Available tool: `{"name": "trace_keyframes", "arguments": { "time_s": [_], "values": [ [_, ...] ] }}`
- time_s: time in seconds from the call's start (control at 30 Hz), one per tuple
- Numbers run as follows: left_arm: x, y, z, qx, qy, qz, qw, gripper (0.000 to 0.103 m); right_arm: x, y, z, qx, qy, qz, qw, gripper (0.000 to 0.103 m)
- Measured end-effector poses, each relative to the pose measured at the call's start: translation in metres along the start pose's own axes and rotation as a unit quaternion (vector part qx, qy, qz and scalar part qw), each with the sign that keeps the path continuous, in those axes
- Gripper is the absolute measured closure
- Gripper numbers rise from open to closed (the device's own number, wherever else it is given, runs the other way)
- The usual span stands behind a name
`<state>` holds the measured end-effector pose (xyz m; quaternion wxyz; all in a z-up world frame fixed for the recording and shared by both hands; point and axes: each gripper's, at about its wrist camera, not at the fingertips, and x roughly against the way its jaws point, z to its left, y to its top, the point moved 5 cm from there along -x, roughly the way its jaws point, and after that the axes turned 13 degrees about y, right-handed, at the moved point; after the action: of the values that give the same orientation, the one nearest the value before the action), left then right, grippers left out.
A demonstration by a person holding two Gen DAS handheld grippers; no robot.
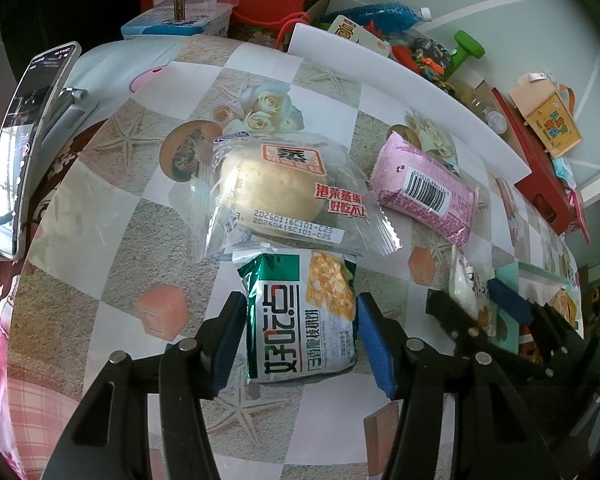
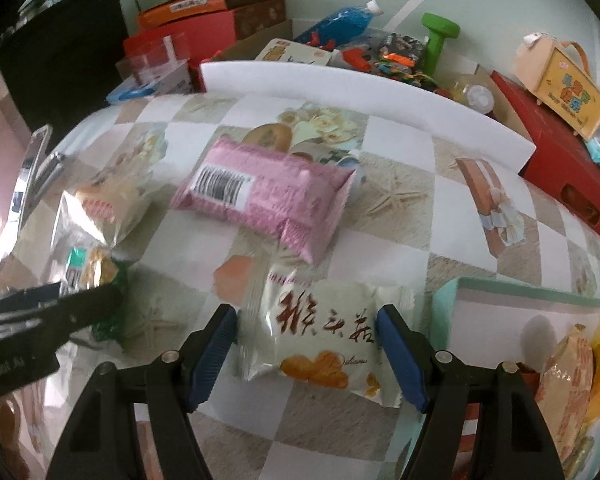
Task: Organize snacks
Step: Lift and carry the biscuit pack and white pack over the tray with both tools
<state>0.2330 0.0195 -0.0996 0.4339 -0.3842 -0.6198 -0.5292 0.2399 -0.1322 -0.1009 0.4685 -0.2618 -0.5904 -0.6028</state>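
While straddling green packet [image 1: 302,316], left gripper [image 1: 298,336] clenched on it | right gripper [image 2: 308,354] spread around white packet [image 2: 324,340], lower centre, contact unclear

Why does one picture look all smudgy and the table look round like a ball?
The right wrist view is smeared, so the white snack pack and the pink packet look soft. The left wrist view is crisp: you can read the date on the clear bun wrapper and the letters on the green packet. Both lenses are fisheye, which bends the flat table into a bulge and darkens the corners.
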Motion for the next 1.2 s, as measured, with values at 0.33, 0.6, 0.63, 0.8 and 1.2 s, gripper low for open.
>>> {"name": "trace_keyframes", "arguments": {
  "time_s": [0.33, 0.6, 0.63, 0.8, 1.2],
  "values": [
    [0.0, 0.001, 0.002, -0.002, 0.002, -0.002, 1.0, 0.046, 0.002, -0.006, 0.002, 0.003, -0.003, -0.006, 1.0, 0.039],
    [-0.001, -0.002, -0.007, -0.019, 0.015, -0.006, 0.9997, 0.048, 0.006, -0.009, 0.001, -0.003, -0.001, -0.013, 1.0, 0.041],
    [-0.001, -0.002, -0.008, -0.019, 0.015, -0.006, 0.9997, 0.048, 0.006, -0.01, 0.001, -0.004, 0.0, -0.014, 1.0, 0.041],
    [-0.001, -0.005, -0.011, -0.023, 0.013, -0.003, 0.9996, 0.052, 0.012, -0.018, 0.0, -0.015, 0.007, -0.017, 1.0, 0.041],
    [0.003, -0.019, -0.014, -0.027, 0.004, 0.001, 0.9996, 0.053, 0.036, -0.036, 0.009, -0.044, 0.023, -0.036, 0.998, 0.041]
  ]
}}
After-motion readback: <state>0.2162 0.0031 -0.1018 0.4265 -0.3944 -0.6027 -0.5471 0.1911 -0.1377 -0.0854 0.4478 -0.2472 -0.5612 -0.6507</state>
